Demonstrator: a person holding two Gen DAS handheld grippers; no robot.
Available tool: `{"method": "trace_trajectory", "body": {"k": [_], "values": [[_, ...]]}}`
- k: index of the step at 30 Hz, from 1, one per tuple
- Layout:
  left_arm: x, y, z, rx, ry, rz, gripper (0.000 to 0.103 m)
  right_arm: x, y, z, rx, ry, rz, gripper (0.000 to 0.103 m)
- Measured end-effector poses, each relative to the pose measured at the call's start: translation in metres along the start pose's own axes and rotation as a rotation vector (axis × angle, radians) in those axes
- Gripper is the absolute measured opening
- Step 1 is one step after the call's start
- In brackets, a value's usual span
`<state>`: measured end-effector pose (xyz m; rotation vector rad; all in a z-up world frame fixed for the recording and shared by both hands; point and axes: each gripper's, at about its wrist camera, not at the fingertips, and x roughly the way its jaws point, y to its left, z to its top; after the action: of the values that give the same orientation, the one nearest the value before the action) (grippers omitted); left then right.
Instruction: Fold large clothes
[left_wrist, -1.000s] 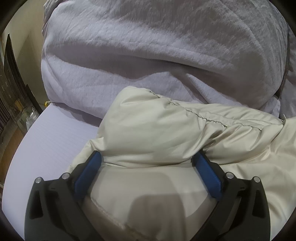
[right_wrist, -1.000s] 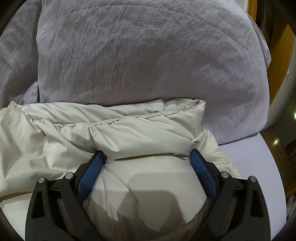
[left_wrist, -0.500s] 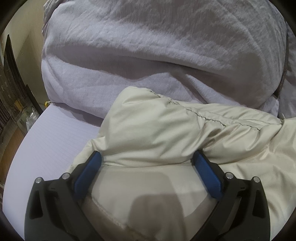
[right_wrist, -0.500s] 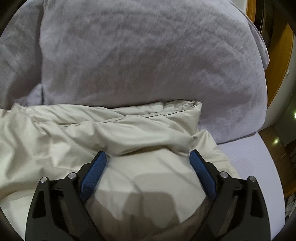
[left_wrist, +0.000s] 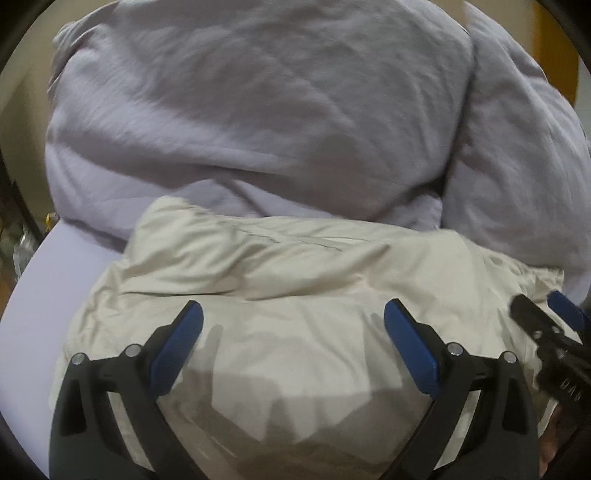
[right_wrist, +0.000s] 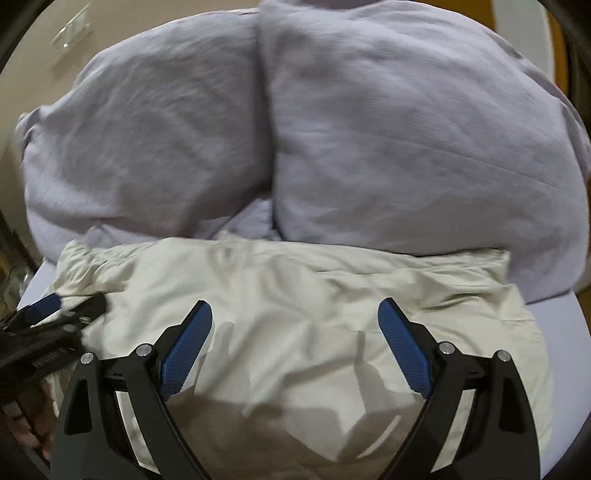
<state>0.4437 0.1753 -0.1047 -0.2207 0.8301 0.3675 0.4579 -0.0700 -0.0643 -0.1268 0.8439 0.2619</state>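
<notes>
Cream padded garment (left_wrist: 295, 332) spread flat and creased on the near part of a lilac bed sheet (left_wrist: 62, 266), far edge touching two grey-lilac pillows (right_wrist: 406, 147). Left gripper (left_wrist: 293, 325) above the garment's left half, blue pads (left_wrist: 177, 343) spread wide, gripping nothing. Right gripper (right_wrist: 295, 325) above the right half, likewise spread, gripping nothing. Pillows side by side along the far edge. Beige wall (right_wrist: 147, 22) beyond; wooden panel (left_wrist: 557, 55) at far right.
</notes>
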Motion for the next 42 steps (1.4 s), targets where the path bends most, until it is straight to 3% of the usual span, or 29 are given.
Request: {"method": "trace_trajectory", "body": {"k": [7, 29, 35, 42], "values": [[0.026, -0.013, -0.01, 0.04, 0.007, 0.066, 0.1, 0.028, 0.007, -0.014, -0.008, 0.027, -0.01, 0.093], [0.062, -0.004, -0.025, 0.007, 0.021, 0.092, 0.1, 0.059, 0.015, -0.019, 0.023, 0.014, 0.004, 0.095], [0.048, 0.0, -0.023, 0.013, 0.066, 0.094, 0.1, 0.05, 0.006, -0.017, 0.064, 0.062, 0.03, 0.095], [-0.014, 0.029, -0.013, -0.003, 0.061, 0.081, 0.1, -0.026, -0.03, -0.028, 0.091, 0.018, -0.105, 0.095]]}}
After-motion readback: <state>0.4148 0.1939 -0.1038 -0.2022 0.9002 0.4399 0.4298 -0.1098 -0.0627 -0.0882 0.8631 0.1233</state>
